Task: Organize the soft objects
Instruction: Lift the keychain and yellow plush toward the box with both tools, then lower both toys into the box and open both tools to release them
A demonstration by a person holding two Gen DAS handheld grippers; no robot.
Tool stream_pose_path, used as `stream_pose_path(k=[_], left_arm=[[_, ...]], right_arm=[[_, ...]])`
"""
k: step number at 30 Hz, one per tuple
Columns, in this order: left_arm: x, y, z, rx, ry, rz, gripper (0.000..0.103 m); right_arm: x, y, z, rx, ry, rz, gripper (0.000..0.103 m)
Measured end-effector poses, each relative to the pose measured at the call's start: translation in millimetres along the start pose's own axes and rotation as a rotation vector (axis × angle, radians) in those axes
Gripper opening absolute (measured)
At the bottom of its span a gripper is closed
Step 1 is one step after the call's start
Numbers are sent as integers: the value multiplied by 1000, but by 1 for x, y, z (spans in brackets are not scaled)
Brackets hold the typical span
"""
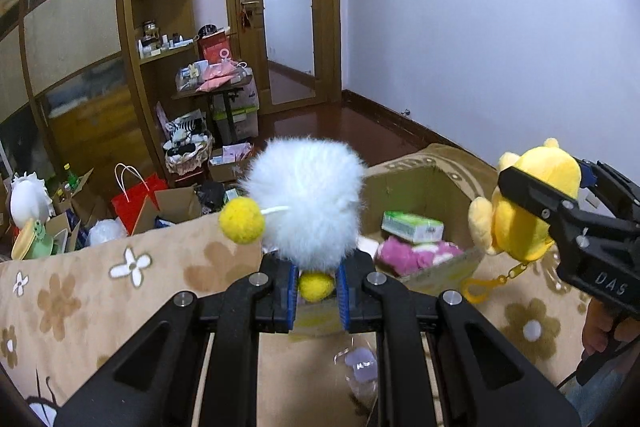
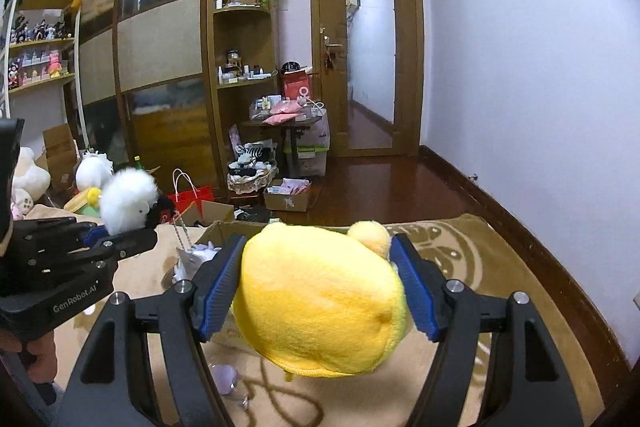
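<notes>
My left gripper (image 1: 317,281) is shut on a white fluffy toy (image 1: 308,199) with yellow pom-poms, held above the bed. It also shows at the left of the right wrist view (image 2: 128,197). My right gripper (image 2: 318,277) is shut on a yellow plush toy (image 2: 320,303) with a yellow clip chain (image 1: 486,285); the plush shows at the right of the left wrist view (image 1: 528,203). Both toys hang near an open cardboard box (image 1: 416,183) that holds a pink soft item (image 1: 412,255) and a green-white pack (image 1: 412,227).
The beige flowered bedspread (image 1: 80,291) lies under both grippers. A small clear bag (image 1: 360,367) lies on it near me. Beyond the bed the floor holds a red paper bag (image 1: 136,203), boxes, a basket and a wardrobe. A door stands at the back.
</notes>
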State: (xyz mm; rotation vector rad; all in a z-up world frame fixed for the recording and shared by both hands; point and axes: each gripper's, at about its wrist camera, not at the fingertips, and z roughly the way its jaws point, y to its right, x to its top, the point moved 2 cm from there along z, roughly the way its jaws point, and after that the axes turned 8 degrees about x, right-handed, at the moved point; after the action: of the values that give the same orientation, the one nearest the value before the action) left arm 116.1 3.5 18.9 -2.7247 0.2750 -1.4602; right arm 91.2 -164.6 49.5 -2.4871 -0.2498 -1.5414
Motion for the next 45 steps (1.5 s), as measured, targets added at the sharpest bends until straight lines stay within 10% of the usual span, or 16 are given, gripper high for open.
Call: stream_pose_path(k=[38, 45], left_arm=[[-18, 34, 101, -25, -201, 64, 23], [-24, 27, 93, 1, -202, 61, 46]], right_arm=[[-15, 55, 85, 21, -142, 133, 89], [-15, 56, 82, 54, -140, 159, 91]])
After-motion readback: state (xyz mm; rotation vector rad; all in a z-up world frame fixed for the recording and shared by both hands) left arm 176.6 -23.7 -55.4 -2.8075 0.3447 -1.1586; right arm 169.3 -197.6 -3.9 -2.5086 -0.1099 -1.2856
